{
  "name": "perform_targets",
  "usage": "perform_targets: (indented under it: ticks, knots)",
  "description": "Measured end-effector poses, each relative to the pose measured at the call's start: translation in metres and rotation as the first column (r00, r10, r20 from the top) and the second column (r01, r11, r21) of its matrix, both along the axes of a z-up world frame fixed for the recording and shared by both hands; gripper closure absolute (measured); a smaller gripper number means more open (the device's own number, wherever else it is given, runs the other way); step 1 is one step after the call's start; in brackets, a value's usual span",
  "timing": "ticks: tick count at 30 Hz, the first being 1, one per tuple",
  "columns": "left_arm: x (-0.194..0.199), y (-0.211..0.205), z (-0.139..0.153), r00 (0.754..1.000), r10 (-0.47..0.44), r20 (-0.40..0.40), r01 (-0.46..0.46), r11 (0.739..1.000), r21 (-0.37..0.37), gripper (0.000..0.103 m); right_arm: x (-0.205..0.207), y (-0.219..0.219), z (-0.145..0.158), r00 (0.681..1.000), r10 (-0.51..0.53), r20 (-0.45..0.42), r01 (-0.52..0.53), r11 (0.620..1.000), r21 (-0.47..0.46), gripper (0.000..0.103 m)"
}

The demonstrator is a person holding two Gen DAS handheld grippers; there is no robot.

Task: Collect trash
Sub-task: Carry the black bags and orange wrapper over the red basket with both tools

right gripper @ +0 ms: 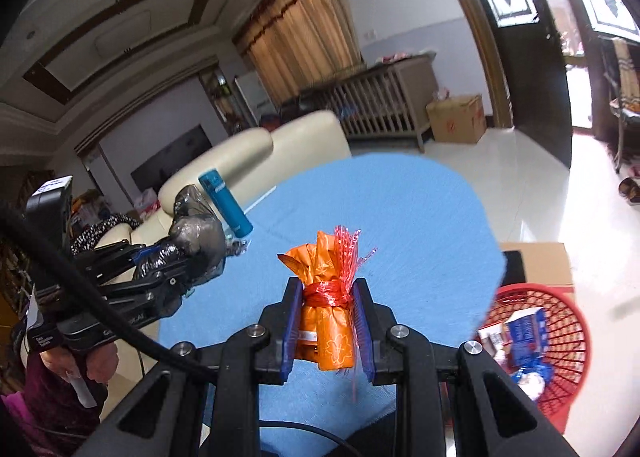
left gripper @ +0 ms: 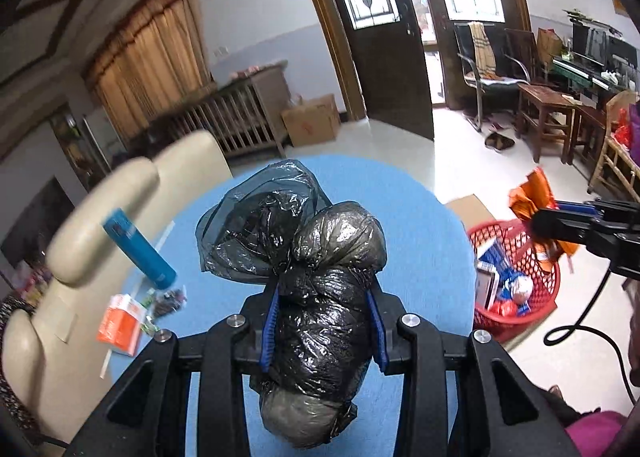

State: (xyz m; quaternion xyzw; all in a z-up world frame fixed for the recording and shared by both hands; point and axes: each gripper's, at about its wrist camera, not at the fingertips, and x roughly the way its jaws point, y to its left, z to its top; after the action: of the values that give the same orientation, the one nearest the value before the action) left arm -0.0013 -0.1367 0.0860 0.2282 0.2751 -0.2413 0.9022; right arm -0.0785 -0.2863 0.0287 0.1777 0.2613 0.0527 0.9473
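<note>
My left gripper is shut on a knotted black plastic trash bag and holds it above the round blue table; it also shows in the right wrist view. My right gripper is shut on an orange wrapped bundle tied with red string, above the table's near right part; it shows in the left wrist view over the red basket. A red plastic basket with several pieces of trash stands on the floor right of the table, also in the left wrist view.
A blue cylinder stands on the table's left side, beside an orange-white packet and small wrappers. A cream sofa borders the table's left. A flat cardboard piece lies by the basket. A cardboard box, crib and chairs stand farther off.
</note>
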Motion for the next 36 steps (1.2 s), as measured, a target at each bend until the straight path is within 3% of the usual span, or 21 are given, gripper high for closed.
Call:
perform_targets:
  ticks: [6, 10, 36]
  knots:
    - [-0.024, -0.017, 0.023, 0.994, -0.004, 0.113, 0.006, 1.000, -0.020, 0.064, -0.033, -0.016, 0.020, 0.996, -0.058, 0.065, 0.059, 0.998, -0.014, 0.076]
    - [-0.032, -0.030, 0.033, 0.989, 0.006, 0.145, -0.001, 0.999, -0.038, 0.064, -0.046, -0.026, 0.029, 0.990, -0.091, 0.103, 0.092, 0.996, -0.008, 0.076]
    - [-0.046, -0.106, 0.018, 0.994, -0.062, 0.085, 0.064, 0.998, -0.021, 0.064, -0.104, -0.096, 0.011, 0.969, -0.225, 0.100, 0.217, 0.972, 0.088, 0.076]
